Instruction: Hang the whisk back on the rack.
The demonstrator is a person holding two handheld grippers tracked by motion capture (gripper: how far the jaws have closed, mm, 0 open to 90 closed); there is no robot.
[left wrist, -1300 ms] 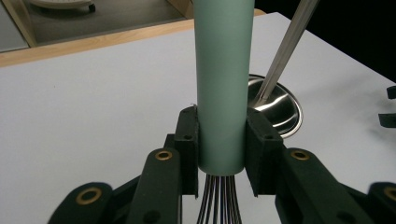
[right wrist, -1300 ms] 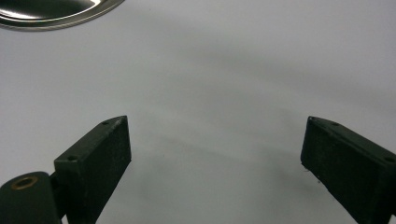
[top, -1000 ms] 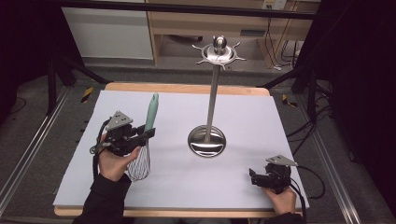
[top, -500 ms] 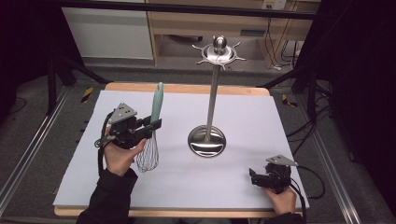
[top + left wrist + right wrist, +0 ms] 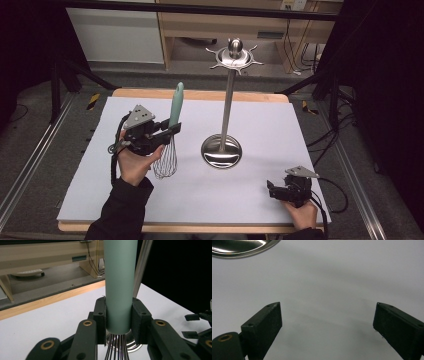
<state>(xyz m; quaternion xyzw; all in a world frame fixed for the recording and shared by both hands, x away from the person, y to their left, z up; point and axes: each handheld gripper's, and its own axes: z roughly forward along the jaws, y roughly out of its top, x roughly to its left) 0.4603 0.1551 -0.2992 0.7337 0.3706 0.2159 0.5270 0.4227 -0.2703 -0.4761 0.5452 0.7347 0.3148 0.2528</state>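
So the left gripper (image 5: pixel 167 131) has the whisk (image 5: pixel 169 145) clamped by the bottom of its teal handle, right above the wires, and it's held upright off the worktop (image 5: pixel 260 120) over the left half, handle up, wire head hanging down. Looks like the carry step to me: the whisk probably goes on the stand (image 5: pixel 223 150) sitting mid-worktop just to its right. Next move would need lifting it up to the hooks on the top ring and catching one. Right gripper (image 5: pixel 272 190) is parked near the front right corner, jaws wide apart, nothing in them.
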